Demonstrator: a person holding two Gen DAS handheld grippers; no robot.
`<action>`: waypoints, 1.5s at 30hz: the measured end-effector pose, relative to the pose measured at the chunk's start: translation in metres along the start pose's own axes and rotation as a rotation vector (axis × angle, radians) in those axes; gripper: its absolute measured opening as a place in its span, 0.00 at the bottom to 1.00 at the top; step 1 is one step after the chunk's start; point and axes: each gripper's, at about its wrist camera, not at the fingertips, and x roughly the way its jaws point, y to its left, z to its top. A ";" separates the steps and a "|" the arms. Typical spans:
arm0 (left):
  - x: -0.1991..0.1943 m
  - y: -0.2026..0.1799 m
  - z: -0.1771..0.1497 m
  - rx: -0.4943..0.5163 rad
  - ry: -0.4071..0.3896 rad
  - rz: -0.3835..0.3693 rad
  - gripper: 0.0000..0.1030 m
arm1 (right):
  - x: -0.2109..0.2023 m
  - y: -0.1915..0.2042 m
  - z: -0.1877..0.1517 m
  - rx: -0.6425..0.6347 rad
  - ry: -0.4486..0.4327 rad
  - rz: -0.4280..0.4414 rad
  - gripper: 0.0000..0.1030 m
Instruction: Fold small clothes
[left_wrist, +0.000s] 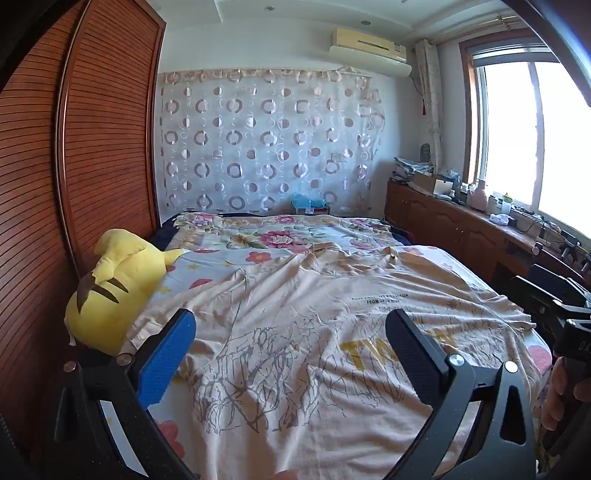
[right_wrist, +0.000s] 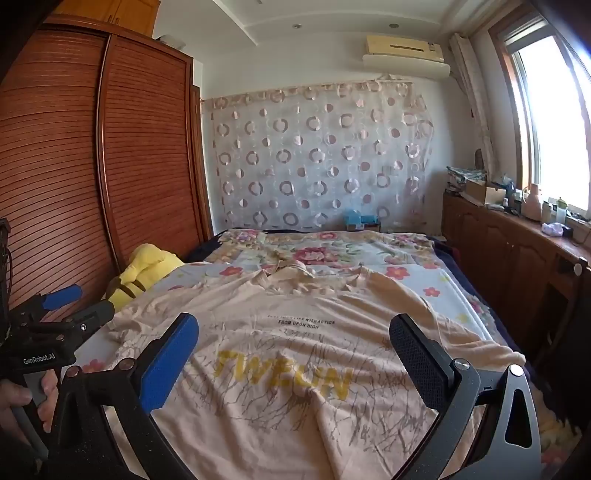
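A beige T-shirt (left_wrist: 295, 314) with a yellow "TWEUN" print and grey line drawings lies spread flat on the bed, collar at the far end; it also shows in the right wrist view (right_wrist: 295, 332). My left gripper (left_wrist: 290, 332) is open and empty, held above the shirt's near left part. My right gripper (right_wrist: 293, 336) is open and empty, held above the shirt's near middle. The left gripper also shows at the left edge of the right wrist view (right_wrist: 77, 299). Part of the right gripper's body shows at the right edge of the left wrist view.
The bed has a floral sheet (left_wrist: 258, 236). A yellow plush toy (left_wrist: 110, 291) lies at its left edge by a slatted wooden wardrobe (left_wrist: 92, 147). A wooden cabinet (right_wrist: 517, 258) with clutter runs along the right under the window. A patterned curtain (right_wrist: 314, 155) hangs behind.
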 end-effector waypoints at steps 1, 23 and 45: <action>0.000 0.000 0.000 0.002 0.000 0.003 1.00 | 0.000 0.000 0.000 -0.001 0.001 0.000 1.00; -0.001 0.005 0.002 0.006 -0.006 0.007 1.00 | 0.004 0.000 0.000 -0.004 0.010 -0.003 1.00; -0.002 0.003 0.001 0.008 -0.007 0.009 1.00 | 0.003 0.002 -0.002 0.001 0.012 -0.002 1.00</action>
